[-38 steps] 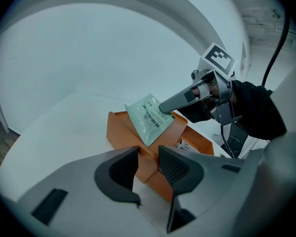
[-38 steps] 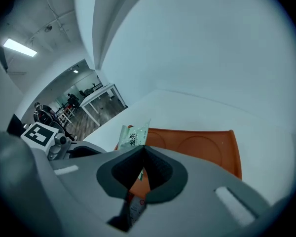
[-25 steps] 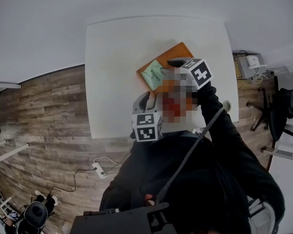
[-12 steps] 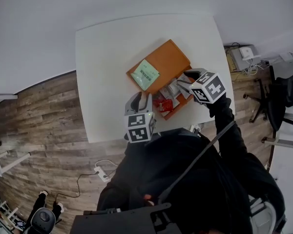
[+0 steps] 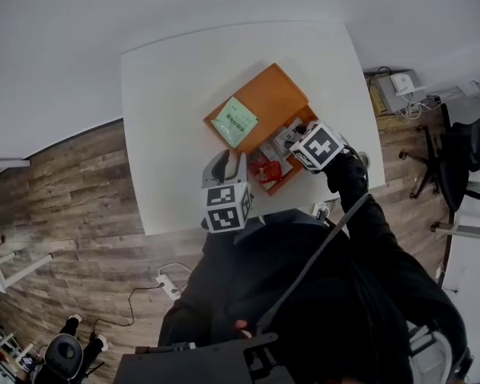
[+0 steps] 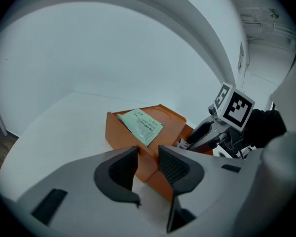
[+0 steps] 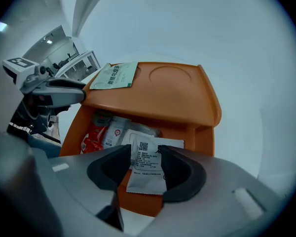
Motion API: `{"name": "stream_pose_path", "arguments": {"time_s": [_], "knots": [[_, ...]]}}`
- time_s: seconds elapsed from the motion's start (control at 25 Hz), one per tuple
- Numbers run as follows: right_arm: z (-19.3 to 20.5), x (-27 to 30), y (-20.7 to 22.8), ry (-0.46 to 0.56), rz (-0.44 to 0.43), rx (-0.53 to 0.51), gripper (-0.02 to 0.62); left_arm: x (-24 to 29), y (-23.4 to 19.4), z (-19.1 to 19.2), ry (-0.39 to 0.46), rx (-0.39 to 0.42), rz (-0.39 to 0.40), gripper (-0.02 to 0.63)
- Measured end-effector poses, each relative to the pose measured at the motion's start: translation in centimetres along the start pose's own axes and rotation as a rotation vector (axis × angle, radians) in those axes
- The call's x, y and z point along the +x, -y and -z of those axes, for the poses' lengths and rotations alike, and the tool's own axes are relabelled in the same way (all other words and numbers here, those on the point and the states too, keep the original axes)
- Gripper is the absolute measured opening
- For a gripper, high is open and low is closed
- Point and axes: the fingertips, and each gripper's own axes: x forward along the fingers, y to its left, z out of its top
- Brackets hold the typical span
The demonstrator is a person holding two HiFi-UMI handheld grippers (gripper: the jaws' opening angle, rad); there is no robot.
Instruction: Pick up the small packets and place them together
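An orange tray [image 5: 276, 90] sits on the white table [image 5: 168, 94]. A green packet [image 5: 234, 122] lies on its raised lid. Red packets [image 7: 91, 139] and white packets [image 7: 116, 130] lie in the lower compartment. My right gripper [image 7: 143, 149] hovers over that compartment's near wall and its jaws are opening. A white packet with a printed code [image 7: 148, 174] stands flat between them, its lower edge hanging over the wall. In the head view the right gripper [image 5: 298, 142] is at the tray's right. My left gripper [image 6: 148, 154] is open and empty just before the tray's corner [image 6: 123, 132].
The table's front edge runs close behind both grippers, with wood floor, a power strip [image 5: 164, 278] and its cable below. A chair [image 5: 464, 150] and some equipment [image 5: 400, 86] stand past the table's right edge. The person's dark sleeves fill the lower view.
My right gripper has moved left from beside the tray to over its lower compartment. The left gripper has stayed at the tray's front corner. The head camera has shifted.
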Motion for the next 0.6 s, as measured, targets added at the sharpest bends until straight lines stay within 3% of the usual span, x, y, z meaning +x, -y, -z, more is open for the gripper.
{"name": "stream_pose_path", "arguments": {"time_s": [0.24, 0.6], "knots": [[0.49, 1.23, 0.48, -0.049, 0.033, -0.006, 0.169, 0.11, -0.02, -0.07, 0.001, -0.001, 0.001, 0.126], [0.47, 0.35, 0.78, -0.028, 0.053, -0.013, 0.092, 0.05, -0.01, -0.10, 0.006, -0.007, 0.003, 0.126]]}}
